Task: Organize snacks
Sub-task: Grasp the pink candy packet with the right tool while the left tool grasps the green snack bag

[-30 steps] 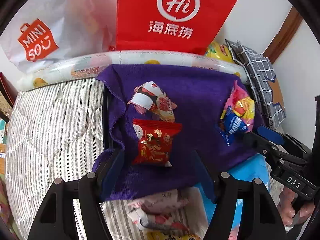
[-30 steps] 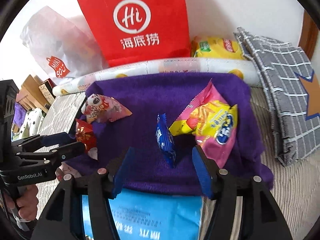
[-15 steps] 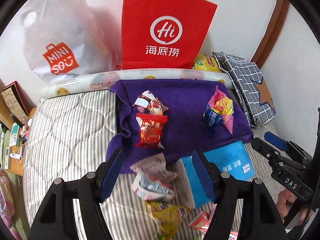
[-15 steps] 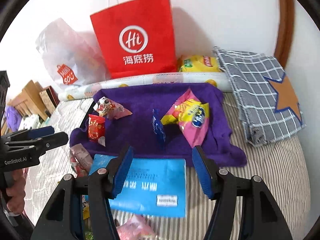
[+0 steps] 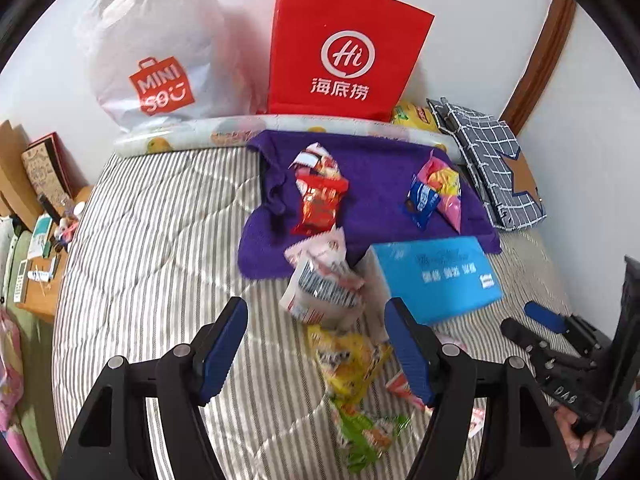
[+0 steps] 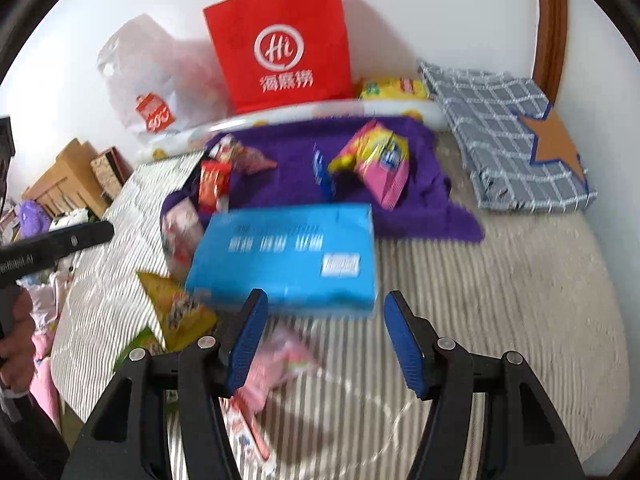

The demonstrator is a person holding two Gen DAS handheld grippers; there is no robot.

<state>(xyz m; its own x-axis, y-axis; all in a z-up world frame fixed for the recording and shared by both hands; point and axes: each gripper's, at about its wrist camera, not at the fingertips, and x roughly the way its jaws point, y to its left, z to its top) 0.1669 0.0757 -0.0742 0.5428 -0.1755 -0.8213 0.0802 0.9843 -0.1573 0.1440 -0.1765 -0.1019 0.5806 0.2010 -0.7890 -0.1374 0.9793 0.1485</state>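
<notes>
A purple towel (image 5: 380, 168) (image 6: 420, 200) lies on the striped bed. On it sit a red packet (image 5: 318, 204) (image 6: 214, 186), a white-red packet (image 5: 316, 160), a blue packet (image 5: 422, 200) (image 6: 320, 170) and a pink-yellow bag (image 5: 444, 184) (image 6: 380, 160). In front lie a white-pink bag (image 5: 324, 284) (image 6: 182, 236), a yellow bag (image 5: 348, 356) (image 6: 176, 308), a green packet (image 5: 368, 432) and a pink packet (image 6: 276, 364). My left gripper (image 5: 316, 344) is open and empty above the loose snacks. My right gripper (image 6: 322, 340) is open and empty before a blue box (image 6: 288, 256) (image 5: 436, 276).
A red paper bag (image 5: 344, 52) (image 6: 280, 44) and a white plastic bag (image 5: 156, 52) (image 6: 160, 80) stand against the wall behind a rolled mat (image 5: 180, 136). A folded checked cloth (image 5: 488, 168) (image 6: 512, 136) lies right. A wooden side table (image 5: 36, 248) is left of the bed.
Both grippers have pulled back and up from the purple towel, still open. The red and blue packets stay on the towel. The loose snacks and blue box have come into view.
</notes>
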